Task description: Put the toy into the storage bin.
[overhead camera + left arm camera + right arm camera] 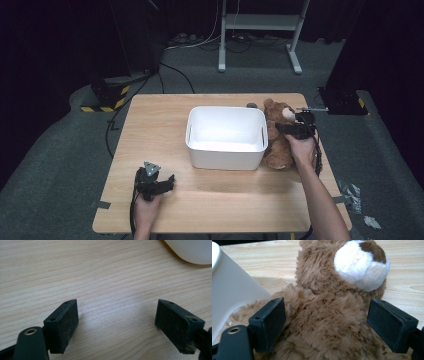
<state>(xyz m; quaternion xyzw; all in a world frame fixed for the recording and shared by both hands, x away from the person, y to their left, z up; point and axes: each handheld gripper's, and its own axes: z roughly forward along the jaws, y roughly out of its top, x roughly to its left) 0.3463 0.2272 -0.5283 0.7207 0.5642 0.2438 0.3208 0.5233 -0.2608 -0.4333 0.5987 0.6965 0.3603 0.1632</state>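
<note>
Because the teddy bear [329,322] is plush through and through, it will likely prove light, soft and yielding, squashing under pressure rather than slipping, and there is nothing fragile about it; the thick torso just below the head looks like the best place to take it, since a paw or an ear would let it dangle and swing. The right tool [325,325] stands wide open with its jaws set on either side of that torso, the left one brushing the fur, the other a little clear of it, so nothing is clamped yet. The bear lies on the counter [160,115] directly between these jaws, pressed against the white bin [226,137] to the tool's left. The left tool [116,325] is also spread wide, hovering over bare wood, holding nothing.
</note>
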